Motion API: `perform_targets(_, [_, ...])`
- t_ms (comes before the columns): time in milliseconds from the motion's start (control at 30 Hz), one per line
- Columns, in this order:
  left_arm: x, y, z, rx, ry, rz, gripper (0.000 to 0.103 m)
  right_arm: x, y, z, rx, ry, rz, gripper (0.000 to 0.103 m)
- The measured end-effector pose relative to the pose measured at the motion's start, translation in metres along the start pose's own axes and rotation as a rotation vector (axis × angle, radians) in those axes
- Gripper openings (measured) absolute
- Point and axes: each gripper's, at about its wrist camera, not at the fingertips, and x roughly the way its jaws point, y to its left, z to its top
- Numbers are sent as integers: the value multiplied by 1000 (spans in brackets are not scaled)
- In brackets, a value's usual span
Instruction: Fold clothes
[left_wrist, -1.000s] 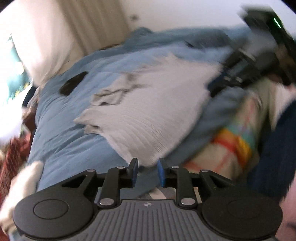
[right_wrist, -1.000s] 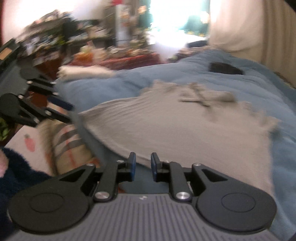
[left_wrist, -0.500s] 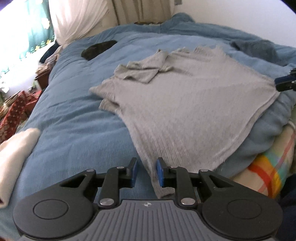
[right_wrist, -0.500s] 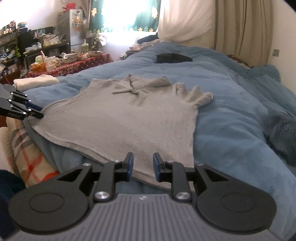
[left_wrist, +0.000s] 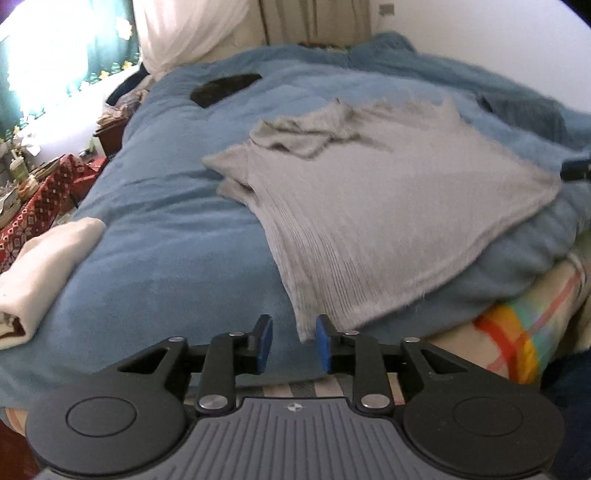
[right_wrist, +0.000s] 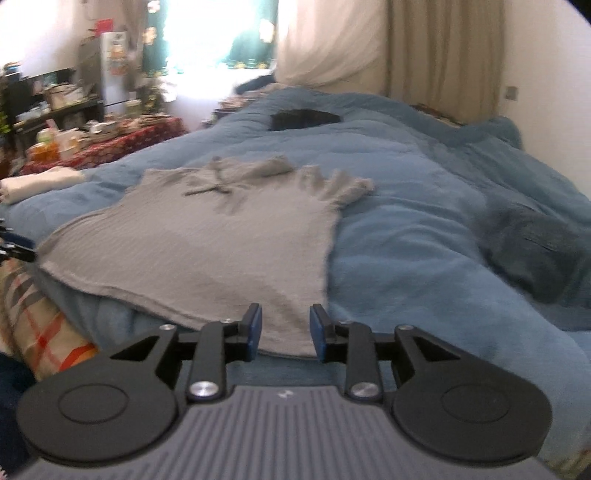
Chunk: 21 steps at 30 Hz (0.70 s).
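Observation:
A grey knit sweater (left_wrist: 388, 206) lies spread flat on the blue blanket (left_wrist: 166, 236), neck end far, hem near me. My left gripper (left_wrist: 292, 343) sits at the hem's near left corner; its jaws are opening, and the corner tip lies loose between the pads without being pressed. My right gripper (right_wrist: 285, 329) is at the hem's near right corner of the sweater (right_wrist: 207, 251), jaws also opening, with the hem edge lying between the blue pads, untouched. Each gripper's tip shows at the edge of the other view.
A folded white garment (left_wrist: 44, 266) rests at the bed's left edge. A black item (left_wrist: 223, 86) lies far up the bed, and a dark blue garment (right_wrist: 535, 247) to the right. A checked sheet (left_wrist: 517, 332) hangs at the near edge. A cluttered red-clothed table (right_wrist: 110, 140) stands left.
The sweater, blurred and moving a second ago, has settled flat. Both grippers' jaws have widened and no longer pinch the hem. The right gripper slid along the hem to its right corner.

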Motion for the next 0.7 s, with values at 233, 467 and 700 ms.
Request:
perform_targets(233, [23,10,14,-110,14,-49,37,28,-20,1,102,60,-15,31])
perform_targets(467, [42,5,13,-110,70,-59,38,52,-27,-11,206,119,37,9])
perform_targets(700, [28,-1,15,-91,31,-69,4,37,-15,-7,164,90,51,3])
